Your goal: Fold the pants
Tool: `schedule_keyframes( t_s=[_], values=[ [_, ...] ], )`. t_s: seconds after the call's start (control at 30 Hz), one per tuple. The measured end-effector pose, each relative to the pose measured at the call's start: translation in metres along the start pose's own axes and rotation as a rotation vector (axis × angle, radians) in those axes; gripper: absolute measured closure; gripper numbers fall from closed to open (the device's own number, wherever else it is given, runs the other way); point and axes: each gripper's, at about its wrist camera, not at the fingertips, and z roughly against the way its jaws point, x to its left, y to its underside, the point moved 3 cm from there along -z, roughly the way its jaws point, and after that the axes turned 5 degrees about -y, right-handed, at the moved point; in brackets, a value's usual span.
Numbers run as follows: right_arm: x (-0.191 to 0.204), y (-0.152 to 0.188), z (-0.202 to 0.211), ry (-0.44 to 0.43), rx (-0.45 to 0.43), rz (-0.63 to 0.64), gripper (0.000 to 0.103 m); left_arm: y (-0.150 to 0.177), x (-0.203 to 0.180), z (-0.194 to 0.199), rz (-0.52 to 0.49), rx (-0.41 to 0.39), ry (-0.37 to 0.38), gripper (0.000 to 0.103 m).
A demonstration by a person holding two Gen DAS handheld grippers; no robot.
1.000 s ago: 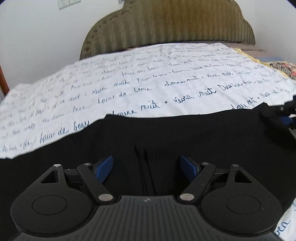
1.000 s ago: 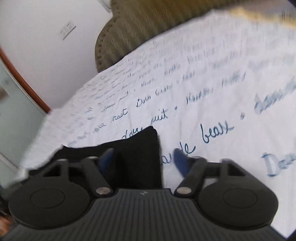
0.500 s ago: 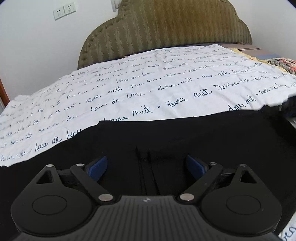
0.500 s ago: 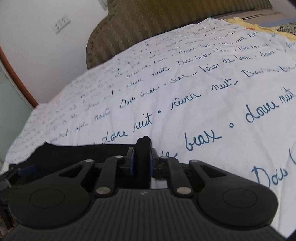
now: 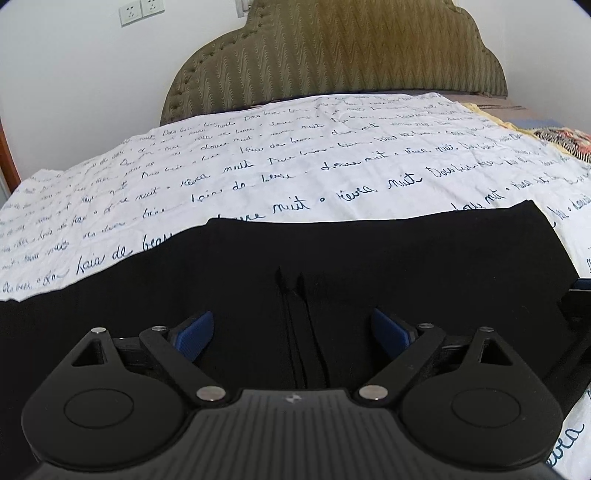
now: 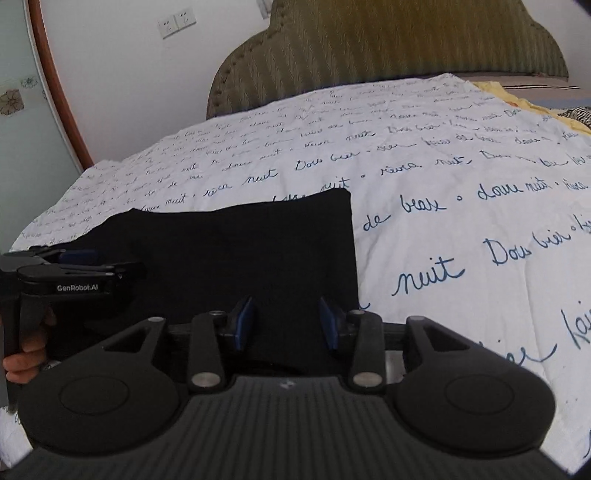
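Black pants point(image 5: 332, 258) lie flat on a white bedsheet with blue handwriting point(image 5: 295, 166). Their drawstring point(image 5: 295, 314) runs down the middle of the left wrist view. My left gripper point(image 5: 291, 332) is open, low over the waist area, with the drawstring between its blue pads. My right gripper point(image 6: 286, 325) is open and empty over the pants' right edge point(image 6: 352, 258). The pants point(image 6: 240, 251) fill the left half of the right wrist view, where the left gripper point(image 6: 74, 266) shows from the side. The right gripper's tip shows at the right edge of the left wrist view point(image 5: 576, 306).
A padded olive headboard point(image 5: 332, 55) stands at the far end of the bed against a white wall with sockets point(image 5: 140, 11). A patterned cloth point(image 5: 565, 140) lies at the far right. A glass door with a brown frame point(image 6: 55, 92) is on the left.
My right gripper was shut on the pants' edge half a second ago and has opened and let go. The pants now lie flat. My left gripper stayed open over the waist.
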Motion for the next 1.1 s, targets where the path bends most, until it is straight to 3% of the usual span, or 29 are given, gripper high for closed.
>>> schedule_keyframes(
  t_s=[0.1, 0.17, 0.23, 0.47, 0.9, 1.1],
  values=[
    [0.009, 0.002, -0.001, 0.048, -0.009, 0.045, 0.059, 0.002, 0.002, 0.001, 0.013, -0.001, 0.005, 0.010],
    [0.019, 0.006, -0.003, 0.069, -0.012, 0.108, 0.046, 0.003, 0.003, 0.002, 0.011, 0.001, 0.003, 0.010],
    [0.026, 0.009, -0.005, 0.090, -0.013, 0.159, 0.043, 0.004, 0.003, 0.004, 0.007, 0.003, 0.000, 0.010],
    [0.025, 0.014, -0.005, 0.095, -0.047, 0.162, 0.037, 0.012, 0.013, 0.015, 0.005, -0.003, 0.000, 0.009],
    [0.023, 0.026, 0.001, 0.057, -0.125, 0.149, 0.028, 0.037, 0.015, 0.042, -0.036, -0.094, -0.032, 0.009],
    [0.028, 0.028, 0.002, 0.079, -0.130, 0.172, 0.025, 0.045, 0.034, 0.055, -0.012, -0.073, -0.056, 0.006]
  ],
)
